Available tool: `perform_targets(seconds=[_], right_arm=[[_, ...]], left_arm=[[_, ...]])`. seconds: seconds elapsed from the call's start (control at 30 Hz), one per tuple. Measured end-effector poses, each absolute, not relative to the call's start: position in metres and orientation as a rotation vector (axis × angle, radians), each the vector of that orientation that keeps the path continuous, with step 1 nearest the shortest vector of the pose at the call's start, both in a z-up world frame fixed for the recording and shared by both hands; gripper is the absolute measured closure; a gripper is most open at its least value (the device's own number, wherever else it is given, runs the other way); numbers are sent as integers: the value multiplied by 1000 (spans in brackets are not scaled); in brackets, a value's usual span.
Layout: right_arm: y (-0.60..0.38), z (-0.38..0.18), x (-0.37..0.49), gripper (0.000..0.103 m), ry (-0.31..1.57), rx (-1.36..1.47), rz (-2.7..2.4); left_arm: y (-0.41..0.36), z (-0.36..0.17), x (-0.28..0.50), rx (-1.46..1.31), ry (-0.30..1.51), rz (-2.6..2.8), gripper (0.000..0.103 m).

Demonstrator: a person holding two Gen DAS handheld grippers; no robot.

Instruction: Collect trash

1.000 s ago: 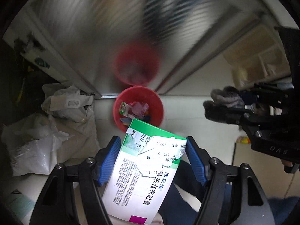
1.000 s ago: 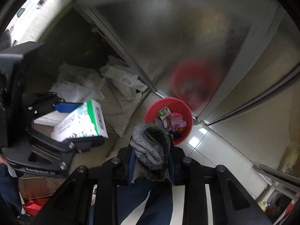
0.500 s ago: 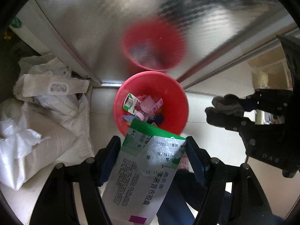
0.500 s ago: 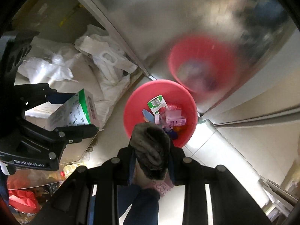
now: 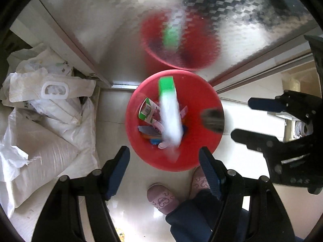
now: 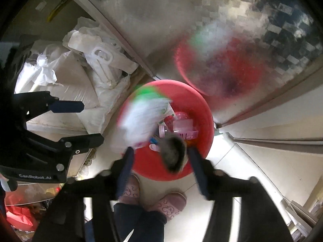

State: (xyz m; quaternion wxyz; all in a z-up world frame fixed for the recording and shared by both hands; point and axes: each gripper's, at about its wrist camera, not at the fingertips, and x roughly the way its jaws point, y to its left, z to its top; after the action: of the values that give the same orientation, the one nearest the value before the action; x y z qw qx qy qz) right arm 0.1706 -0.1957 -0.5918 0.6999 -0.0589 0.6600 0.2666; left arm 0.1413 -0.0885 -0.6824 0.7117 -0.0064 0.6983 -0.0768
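Now dropping: box [image 5: 169, 115] and grey wad [image 6: 173, 153] falling into red bin [image 5: 203, 92], left gripper [image 5: 164, 169] wide, right gripper [image 6: 160, 169] opening, both empty; nearly done.

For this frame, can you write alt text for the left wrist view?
A blurred green-and-white box drops from the opening left gripper into a red bin of trash; a grey sock falls beside it, near the right gripper.

The left claw [image 6: 86, 124] body reads "GenRobot.AI" in white, while the right claw [image 5: 240, 121] bears faint raised letters, possibly "DAS", too dim to confirm.
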Motion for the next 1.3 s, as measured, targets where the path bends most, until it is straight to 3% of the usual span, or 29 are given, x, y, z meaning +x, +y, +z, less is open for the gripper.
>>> perform_targets(seconds=[0.03,0.07,0.33,0.53,0.77,0.9,1.1,1.3], right_arm=[[-196,-592,172,34,1467,-126,598],[-196,-592,172,32,1465,-124,601],[-202,-582,177,25,1449,-152,594],[-197,-552,170,21,1430,-162,617],[-198,-472,141,20,1387,-163,604],[-200,-411,123,12,1369,-146,598],[-214,-315,95,2,1316,-98,547],[-212,-235,58,1,1155,-113,470]], left_arm=[[-89,-683,142,-19,1551,-169,23],[-88,-682,143,-25,1553,-170,22],[-89,-672,145,-18,1573,-159,22],[-96,-629,133,10,1574,-125,21],[-104,-531,98,19,1561,-74,15],[-105,-462,73,-22,1520,-51,0],[-117,-370,36,23,1440,23,0],[-121,-272,-2,-43,1250,98,0]])
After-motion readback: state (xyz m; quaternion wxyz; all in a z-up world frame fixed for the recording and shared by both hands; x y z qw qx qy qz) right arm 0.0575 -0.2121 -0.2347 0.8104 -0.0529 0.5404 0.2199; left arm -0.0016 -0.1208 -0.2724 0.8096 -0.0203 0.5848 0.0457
